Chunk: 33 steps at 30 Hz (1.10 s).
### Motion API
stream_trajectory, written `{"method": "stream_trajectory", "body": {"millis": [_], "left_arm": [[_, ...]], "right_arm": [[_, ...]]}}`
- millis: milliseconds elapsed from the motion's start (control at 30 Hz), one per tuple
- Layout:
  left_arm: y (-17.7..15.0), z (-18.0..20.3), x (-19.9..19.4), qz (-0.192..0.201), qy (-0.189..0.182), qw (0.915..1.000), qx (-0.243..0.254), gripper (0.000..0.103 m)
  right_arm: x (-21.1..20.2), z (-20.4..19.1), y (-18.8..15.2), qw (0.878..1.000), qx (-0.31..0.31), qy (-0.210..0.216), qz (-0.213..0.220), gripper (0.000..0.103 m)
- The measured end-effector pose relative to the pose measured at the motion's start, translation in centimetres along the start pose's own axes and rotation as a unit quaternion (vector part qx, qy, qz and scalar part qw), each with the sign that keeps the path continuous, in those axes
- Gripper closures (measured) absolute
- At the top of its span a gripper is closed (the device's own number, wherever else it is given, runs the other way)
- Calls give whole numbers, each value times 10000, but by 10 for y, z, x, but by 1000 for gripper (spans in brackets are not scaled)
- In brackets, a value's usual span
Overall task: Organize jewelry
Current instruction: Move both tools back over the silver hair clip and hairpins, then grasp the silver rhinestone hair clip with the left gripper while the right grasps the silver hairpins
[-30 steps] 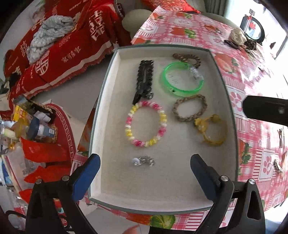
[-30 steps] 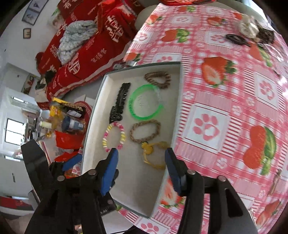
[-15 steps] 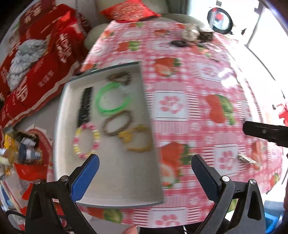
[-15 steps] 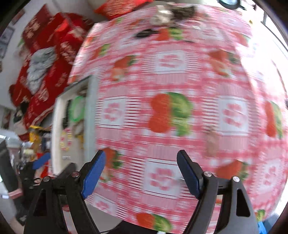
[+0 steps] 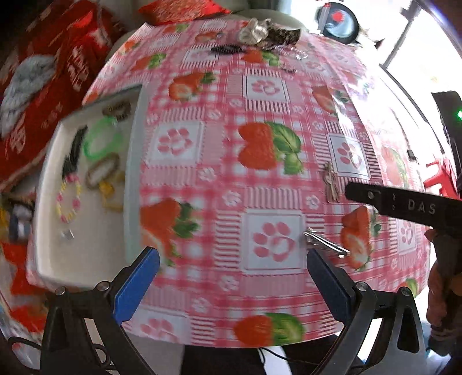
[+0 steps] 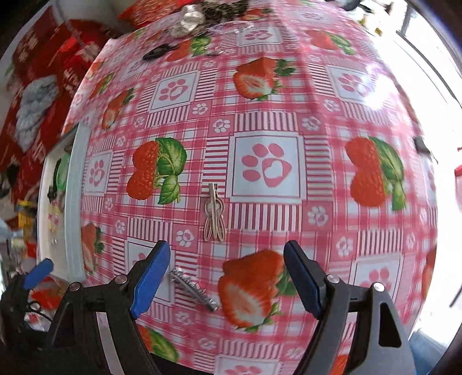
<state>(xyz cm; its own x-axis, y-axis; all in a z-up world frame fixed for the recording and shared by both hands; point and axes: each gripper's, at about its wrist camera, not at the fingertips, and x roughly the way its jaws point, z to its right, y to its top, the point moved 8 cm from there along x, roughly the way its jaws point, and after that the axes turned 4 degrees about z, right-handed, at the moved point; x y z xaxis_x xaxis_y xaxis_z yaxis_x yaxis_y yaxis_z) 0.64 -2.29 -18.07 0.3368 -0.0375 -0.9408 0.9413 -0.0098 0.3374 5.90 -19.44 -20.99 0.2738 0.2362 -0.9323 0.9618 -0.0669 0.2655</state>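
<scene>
A white jewelry tray lies at the table's left edge with several bracelets in it, among them a green bangle and a pink-and-yellow bead bracelet. Two silver hair clips lie on the strawberry tablecloth: a rabbit-shaped one and a long comb-like one. My left gripper is open and empty over the cloth, the long clip by its right finger. My right gripper is open and empty, just short of the rabbit-shaped clip.
More loose items lie at the table's far edge: a crumpled silver piece, a dark patterned pouch and a black hair piece. A round mirror stands behind them. A red-covered sofa is left of the table.
Both grippers have swung right, away from the tray and over the open tablecloth. The two silver clips have come into view. Both grippers stayed open and empty.
</scene>
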Motion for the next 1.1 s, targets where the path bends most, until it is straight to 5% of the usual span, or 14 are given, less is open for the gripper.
{"method": "stream_trajectory", "body": {"millis": [333, 467, 933, 1100], "left_arm": [[-34, 40, 12, -163, 321, 9945, -984, 0], [-39, 47, 18, -179, 268, 9915, -1264, 0], [-41, 54, 31, -212, 269, 9846, -1715, 0], [-37, 59, 37, -244, 291, 9849, -1688, 0]], "right_arm": [[20, -3, 25, 9945, -917, 470, -197, 26], [31, -4, 28, 9924, -1080, 495, -335, 41], [44, -36, 25, 9699, -2415, 243, -198, 60], [45, -34, 27, 9616, -2741, -44, -93, 83]]}}
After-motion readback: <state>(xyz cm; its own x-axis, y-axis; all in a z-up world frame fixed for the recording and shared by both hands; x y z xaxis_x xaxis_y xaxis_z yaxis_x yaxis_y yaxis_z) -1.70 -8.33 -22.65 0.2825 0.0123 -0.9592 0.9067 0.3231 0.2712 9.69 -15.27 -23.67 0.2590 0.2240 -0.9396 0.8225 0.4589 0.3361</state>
